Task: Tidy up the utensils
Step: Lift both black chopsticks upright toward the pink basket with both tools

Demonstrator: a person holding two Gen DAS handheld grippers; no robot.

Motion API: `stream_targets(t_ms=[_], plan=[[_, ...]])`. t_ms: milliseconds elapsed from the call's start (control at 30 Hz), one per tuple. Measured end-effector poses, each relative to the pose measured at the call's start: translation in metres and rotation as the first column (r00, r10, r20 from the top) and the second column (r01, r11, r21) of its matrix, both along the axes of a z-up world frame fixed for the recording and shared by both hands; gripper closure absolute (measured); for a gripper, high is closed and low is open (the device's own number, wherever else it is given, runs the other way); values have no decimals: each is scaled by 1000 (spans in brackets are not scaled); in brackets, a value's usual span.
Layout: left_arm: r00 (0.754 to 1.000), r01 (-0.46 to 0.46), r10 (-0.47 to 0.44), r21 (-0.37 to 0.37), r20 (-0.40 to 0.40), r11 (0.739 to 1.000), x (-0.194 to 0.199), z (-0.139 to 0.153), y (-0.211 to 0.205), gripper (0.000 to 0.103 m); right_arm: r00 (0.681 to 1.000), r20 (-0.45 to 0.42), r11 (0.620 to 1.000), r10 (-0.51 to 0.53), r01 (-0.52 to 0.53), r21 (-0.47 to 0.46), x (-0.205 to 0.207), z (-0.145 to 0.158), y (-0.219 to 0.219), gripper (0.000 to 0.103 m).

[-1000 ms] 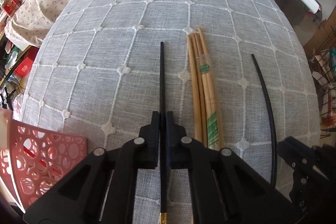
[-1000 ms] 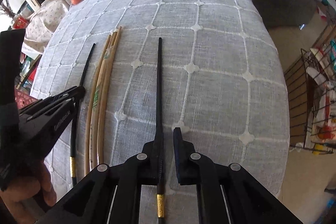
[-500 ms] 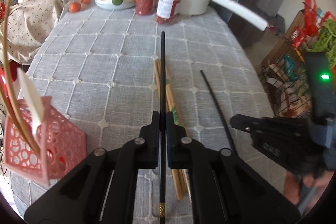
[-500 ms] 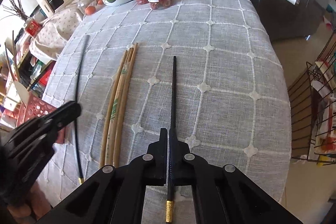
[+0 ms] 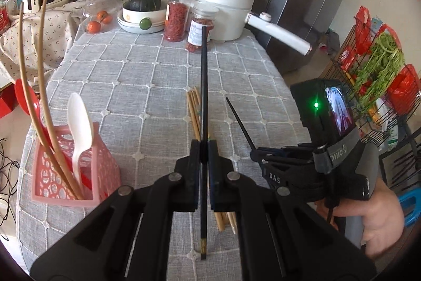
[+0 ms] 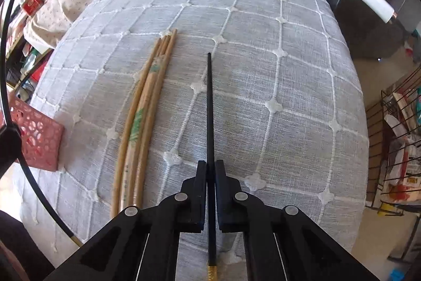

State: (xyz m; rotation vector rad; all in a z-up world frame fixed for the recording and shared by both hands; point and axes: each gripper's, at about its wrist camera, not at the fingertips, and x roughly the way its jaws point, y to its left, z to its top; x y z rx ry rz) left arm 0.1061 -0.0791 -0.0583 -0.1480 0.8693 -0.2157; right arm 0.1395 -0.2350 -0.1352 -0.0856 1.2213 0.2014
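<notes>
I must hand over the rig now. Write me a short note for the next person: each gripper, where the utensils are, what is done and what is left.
Left gripper: shut on a black chopstick, lifted off the table.
Right gripper: shut on the second black chopstick, low over the cloth.
Pink basket, left side of the table: already holds two wooden chopsticks, a white spoon and a red utensil.
Wooden chopsticks bundle: lies on the cloth between the grippers, not yet picked up.
Left to do: put both black chopsticks in the basket, then the bundle.
</notes>
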Motion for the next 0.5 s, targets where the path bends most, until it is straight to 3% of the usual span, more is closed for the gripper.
stream_targets(t_ms=[167, 300, 500], plan=[[996, 37, -33, -47, 79, 998, -19, 36, 10, 97, 988, 150, 993, -34, 17, 115, -12, 47, -4, 97], [981, 58, -57, 0, 187, 998, -35, 63, 22, 97, 945, 323, 984, -55, -4, 179, -25, 86, 1, 97], [961, 55, -47, -24, 273, 998, -42, 83, 50, 97, 868, 494, 966, -47, -86, 244, -41, 117, 21, 97]])
